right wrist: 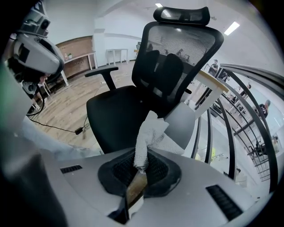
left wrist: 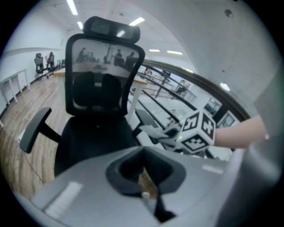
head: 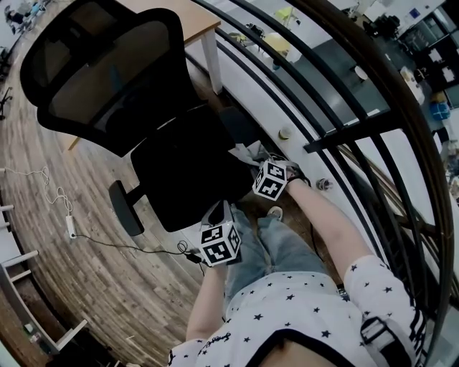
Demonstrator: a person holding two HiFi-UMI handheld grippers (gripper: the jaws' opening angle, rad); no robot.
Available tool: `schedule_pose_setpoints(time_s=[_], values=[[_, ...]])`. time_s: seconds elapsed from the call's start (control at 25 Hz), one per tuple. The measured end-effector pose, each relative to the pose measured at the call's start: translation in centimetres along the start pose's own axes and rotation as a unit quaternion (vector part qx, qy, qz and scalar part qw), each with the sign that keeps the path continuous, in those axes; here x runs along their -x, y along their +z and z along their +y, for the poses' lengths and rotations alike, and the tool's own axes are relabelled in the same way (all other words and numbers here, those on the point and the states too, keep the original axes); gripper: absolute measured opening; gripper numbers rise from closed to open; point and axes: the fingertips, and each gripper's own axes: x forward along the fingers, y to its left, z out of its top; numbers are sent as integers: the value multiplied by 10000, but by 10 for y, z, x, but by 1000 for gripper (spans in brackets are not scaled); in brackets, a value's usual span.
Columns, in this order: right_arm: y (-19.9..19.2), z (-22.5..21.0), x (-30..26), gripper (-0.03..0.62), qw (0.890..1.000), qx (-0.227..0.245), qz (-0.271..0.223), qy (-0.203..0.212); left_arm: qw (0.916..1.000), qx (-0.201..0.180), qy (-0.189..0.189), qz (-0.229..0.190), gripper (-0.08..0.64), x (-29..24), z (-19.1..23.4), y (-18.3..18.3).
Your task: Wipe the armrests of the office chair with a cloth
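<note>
The black office chair (head: 183,168) stands in front of me, its mesh back (head: 100,72) toward the upper left. One armrest (head: 125,208) sticks out on the seat's left. The other armrest (right wrist: 182,120) lies just past the white cloth (right wrist: 148,137), which my right gripper (right wrist: 141,166) is shut on. The cloth (head: 251,152) hangs over that armrest's near end, whether touching I cannot tell. My left gripper (head: 215,213) hovers at the seat's front edge. In the left gripper view its jaws (left wrist: 144,170) are shut with nothing between them.
A black metal railing (head: 344,129) runs close along the chair's right side. A wooden desk (head: 197,21) stands behind the backrest. A power strip and cable (head: 72,226) lie on the wood floor to the left. My legs are under the grippers.
</note>
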Motion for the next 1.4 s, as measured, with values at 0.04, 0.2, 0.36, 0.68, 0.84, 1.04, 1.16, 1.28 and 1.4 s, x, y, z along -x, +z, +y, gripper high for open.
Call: schedule_pose_setpoints(time_s=[0.04, 0.2, 0.36, 0.68, 0.84, 1.04, 1.16, 1.28, 1.4], values=[[-1, 3, 0, 29, 10000, 42, 13, 20, 10000, 6, 7, -9, 6, 1, -1, -1], [-7, 13, 1, 29, 9999, 111, 97, 68, 10000, 12, 37, -47, 6, 5, -6, -4], [-12, 21, 3, 29, 9997, 45, 147, 196, 9999, 34, 60, -81, 6, 9, -12, -8], [-9, 17, 22, 29, 9999, -56, -30, 89, 9994, 124, 205, -233, 6, 19, -17, -10], [-7, 17, 41, 29, 9996, -102, -253, 12, 9989, 161, 287, -346, 6, 26, -20, -7], [-2, 18, 70, 29, 9979, -213, -616, -47, 9980, 208, 381, -467, 6, 32, -26, -3], [-1, 21, 88, 29, 9962, -358, -799, -35, 9975, 212, 410, -526, 6, 37, -31, 0], [0, 24, 106, 29, 9939, -521, -973, -42, 9973, 194, 412, -573, 6, 41, -35, 3], [3, 28, 122, 31, 9916, -640, -1122, -73, 9971, 153, 408, -624, 6, 45, -39, 8]])
